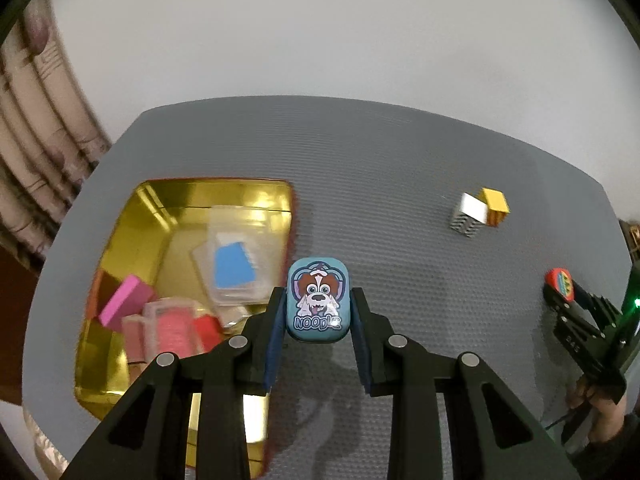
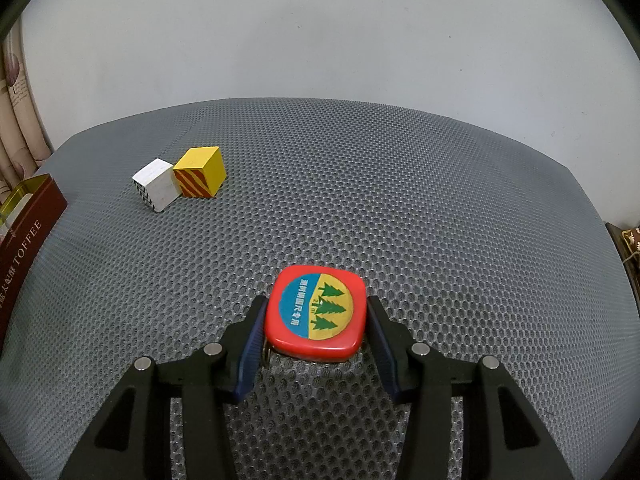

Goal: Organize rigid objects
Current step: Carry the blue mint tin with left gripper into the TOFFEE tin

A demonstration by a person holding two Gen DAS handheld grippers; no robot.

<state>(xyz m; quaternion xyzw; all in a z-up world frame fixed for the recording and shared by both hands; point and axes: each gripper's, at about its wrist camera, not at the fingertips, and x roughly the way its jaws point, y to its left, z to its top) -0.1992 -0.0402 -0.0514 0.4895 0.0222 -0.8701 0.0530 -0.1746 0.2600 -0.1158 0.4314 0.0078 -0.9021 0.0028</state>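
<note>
My left gripper (image 1: 317,292) is shut on a small blue tin (image 1: 317,304) printed with a cartoon dog. It hangs above the grey mat, just right of the gold-lined toffee tin box (image 1: 132,216). That box holds a pink block (image 1: 124,300) and clear plastic cases (image 1: 236,256). My right gripper (image 2: 317,302) is shut on a red tape measure (image 2: 316,312) that lies flat on the mat, one pad against each side. The left wrist view shows that right gripper (image 1: 560,292) and the tape measure (image 1: 557,278) at the far right.
A white cube (image 2: 158,184) and a yellow cube with red stripes (image 2: 202,172) touch each other at the back of the grey mesh mat (image 2: 400,200). The box's brown outer wall (image 2: 28,240) stands at the left edge. A curtain hangs at the far left.
</note>
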